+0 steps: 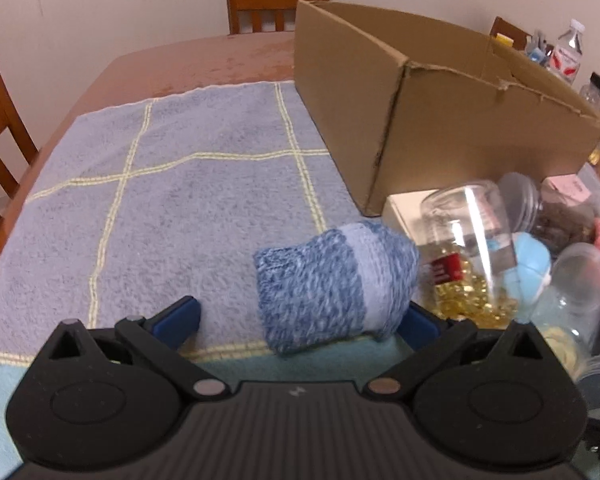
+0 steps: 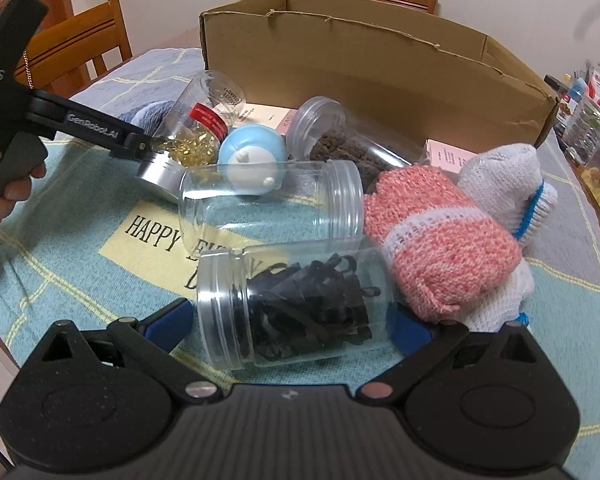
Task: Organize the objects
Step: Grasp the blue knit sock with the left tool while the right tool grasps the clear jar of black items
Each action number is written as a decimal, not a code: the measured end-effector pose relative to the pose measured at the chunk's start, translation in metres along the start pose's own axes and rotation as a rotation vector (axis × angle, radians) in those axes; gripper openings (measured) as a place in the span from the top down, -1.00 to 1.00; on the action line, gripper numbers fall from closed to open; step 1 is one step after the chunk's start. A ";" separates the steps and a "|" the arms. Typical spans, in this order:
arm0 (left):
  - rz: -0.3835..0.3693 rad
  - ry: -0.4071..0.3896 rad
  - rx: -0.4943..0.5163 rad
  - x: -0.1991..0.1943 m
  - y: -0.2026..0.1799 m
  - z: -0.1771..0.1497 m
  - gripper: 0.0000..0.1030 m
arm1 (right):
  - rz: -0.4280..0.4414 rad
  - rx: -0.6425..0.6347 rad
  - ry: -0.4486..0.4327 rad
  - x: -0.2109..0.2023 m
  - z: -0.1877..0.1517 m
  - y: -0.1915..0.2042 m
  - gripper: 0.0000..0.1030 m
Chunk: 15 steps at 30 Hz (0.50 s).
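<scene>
Socks [image 1: 332,284] sit between the left tool's [image 1: 300,320] wide jaws, unclamped; right tool [image 2: 290,322] likewise straddles a jar [image 2: 296,304]. Next: squeeze, lift toward the box [image 1: 440,120].

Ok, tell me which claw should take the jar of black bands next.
The right claw. Its open fingers already sit on either side of the jar of black bands, lying on its side on the towel. The left claw is open around the blue sock roll, farther off.
</scene>
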<state>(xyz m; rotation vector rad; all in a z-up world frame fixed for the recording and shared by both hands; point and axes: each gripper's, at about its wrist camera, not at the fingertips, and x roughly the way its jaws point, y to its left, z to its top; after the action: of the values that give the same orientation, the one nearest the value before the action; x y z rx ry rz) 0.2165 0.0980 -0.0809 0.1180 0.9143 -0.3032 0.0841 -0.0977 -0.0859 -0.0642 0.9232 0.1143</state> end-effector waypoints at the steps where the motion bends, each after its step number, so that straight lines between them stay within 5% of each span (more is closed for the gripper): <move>1: 0.000 0.000 0.011 0.000 0.003 -0.001 -0.99 | -0.002 0.002 -0.003 0.000 -0.001 0.000 -1.00; 15: 0.007 -0.035 0.053 0.013 -0.013 0.009 -0.98 | -0.027 0.031 -0.022 0.003 0.004 0.008 -1.00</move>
<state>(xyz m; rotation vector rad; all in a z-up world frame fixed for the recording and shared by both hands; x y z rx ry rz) 0.2267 0.0806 -0.0851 0.1643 0.8711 -0.3227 0.0885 -0.0892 -0.0859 -0.0469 0.9020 0.0754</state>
